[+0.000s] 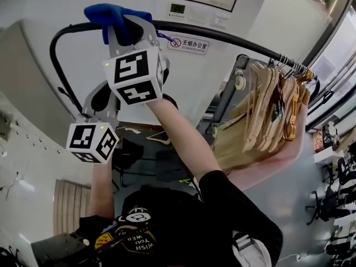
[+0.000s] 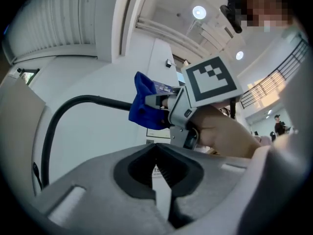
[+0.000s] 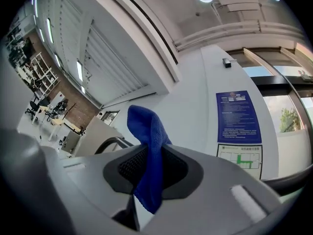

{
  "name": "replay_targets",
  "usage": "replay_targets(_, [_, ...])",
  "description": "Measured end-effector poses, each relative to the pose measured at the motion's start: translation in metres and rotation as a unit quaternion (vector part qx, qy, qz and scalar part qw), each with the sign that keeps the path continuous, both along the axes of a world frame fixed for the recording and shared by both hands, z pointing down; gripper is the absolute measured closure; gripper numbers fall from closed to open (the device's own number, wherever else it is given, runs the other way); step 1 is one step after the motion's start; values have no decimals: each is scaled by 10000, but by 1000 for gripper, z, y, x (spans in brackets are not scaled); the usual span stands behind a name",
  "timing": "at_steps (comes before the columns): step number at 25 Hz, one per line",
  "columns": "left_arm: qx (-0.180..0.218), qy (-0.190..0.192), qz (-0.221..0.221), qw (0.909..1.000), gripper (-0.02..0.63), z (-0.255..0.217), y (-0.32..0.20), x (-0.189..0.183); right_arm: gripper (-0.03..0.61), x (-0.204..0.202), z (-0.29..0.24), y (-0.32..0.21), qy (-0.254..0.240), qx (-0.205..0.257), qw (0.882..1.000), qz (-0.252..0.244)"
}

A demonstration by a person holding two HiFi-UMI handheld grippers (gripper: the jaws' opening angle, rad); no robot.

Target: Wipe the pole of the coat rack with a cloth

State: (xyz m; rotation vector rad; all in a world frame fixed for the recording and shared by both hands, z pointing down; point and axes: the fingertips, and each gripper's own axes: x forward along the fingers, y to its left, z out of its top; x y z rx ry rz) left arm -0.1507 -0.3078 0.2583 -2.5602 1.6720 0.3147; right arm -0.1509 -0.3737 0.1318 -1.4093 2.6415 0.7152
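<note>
On the coat rack's black pole [image 1: 222, 36], near its curved left end, sits a blue cloth [image 1: 114, 14] held by the right gripper [image 1: 129, 31].

That gripper's 2 jaws are clamped on the cloth, and a fold of it sticks up between them against the pole. The left gripper [image 2: 157, 156] hangs lower and further left, below the pole, with its jaws closed together and nothing between them. A white sign [image 1: 189, 44] is fixed to the pale wall just behind the pole, right of the cloth. Far to the right, a bunch of wooden hangers [image 1: 272, 107] hangs from the same pole. The person's bare forearms reach up from a black shirt [image 1: 183, 227] at the near edge.
</note>
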Motion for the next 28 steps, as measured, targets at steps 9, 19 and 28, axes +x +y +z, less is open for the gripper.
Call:
replay_targets(9, [-62,58,371,9993,612,4,-15,8,505,67,-2,3,-276,56,9989,371])
replay_targets(19, [-113,71,1489,9888,612,11,-33,104,505,330,-8,12,-1467,-73,9634,2241])
replay_targets(28, [-163,75,1631,9865,612,11,-35,122,505,408,-6,23,-1953,-81,9438,2665])
